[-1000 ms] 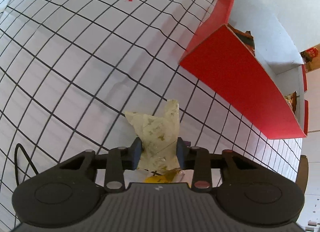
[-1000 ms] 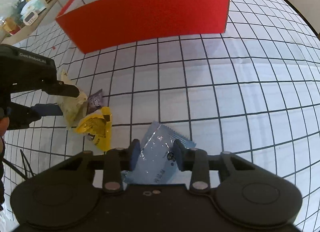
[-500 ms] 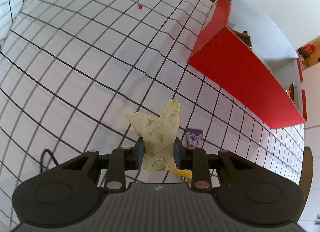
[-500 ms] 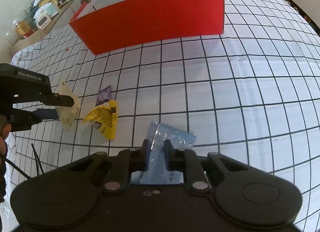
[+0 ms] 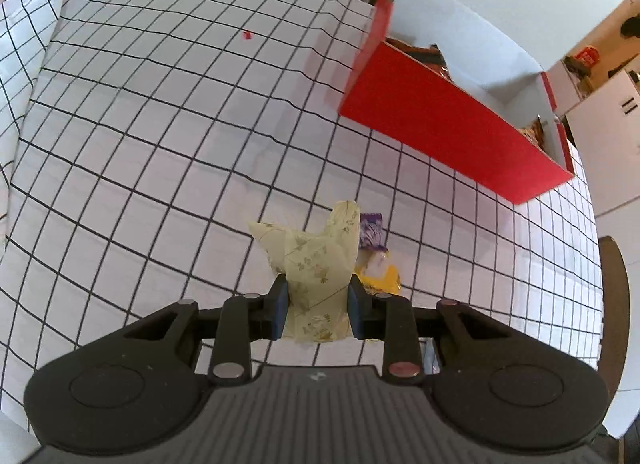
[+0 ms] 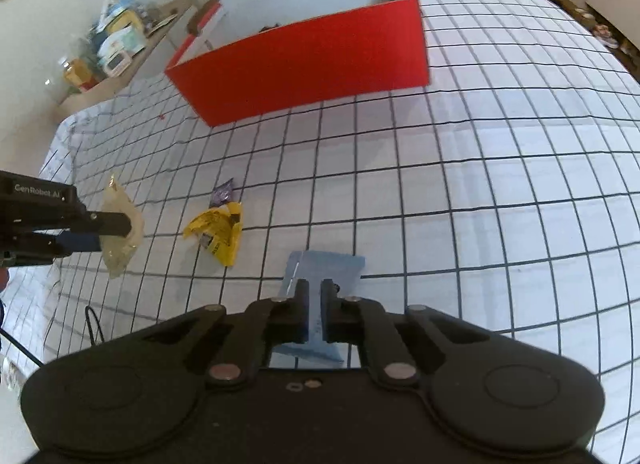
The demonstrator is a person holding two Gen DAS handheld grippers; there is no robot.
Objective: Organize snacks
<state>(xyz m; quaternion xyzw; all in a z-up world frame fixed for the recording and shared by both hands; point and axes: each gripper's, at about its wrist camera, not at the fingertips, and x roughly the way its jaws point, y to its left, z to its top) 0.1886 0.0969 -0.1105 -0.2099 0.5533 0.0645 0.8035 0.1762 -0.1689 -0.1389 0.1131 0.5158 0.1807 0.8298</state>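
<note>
Two grippers each carry a packet, and the step in hand looks like the carry to the box, so the job now is to keep both grips firm and bring each packet over the near wall before letting go. The left gripper [image 5: 317,306] is clamped on a pale cream snack packet [image 5: 316,260] with a small leaf print; its blue pads press the packet's lower half and the crumpled top stands out ahead of the fingertips. The right gripper [image 6: 315,310] is pinched almost shut on a thin light blue packet [image 6: 324,270], which is held on edge near its middle, its upper part fanning out ahead of the fingers.

Both packets are limp film, so I would judge a slow, level carry safest, and a release only once each one is well inside the rim, since a light packet dropped at the edge could slide back out.

Just beyond the left gripper and slightly to its right, a yellow packet [image 5: 380,276] and a small purple wrapper [image 5: 372,229] lie on the checked surface [image 5: 160,123], touching or nearly so. The red box [image 5: 448,131] sits further ahead and to the right of the left gripper; from the right gripper it lies well ahead and slightly left, open at the top, with some dark contents I cannot make out.
</note>
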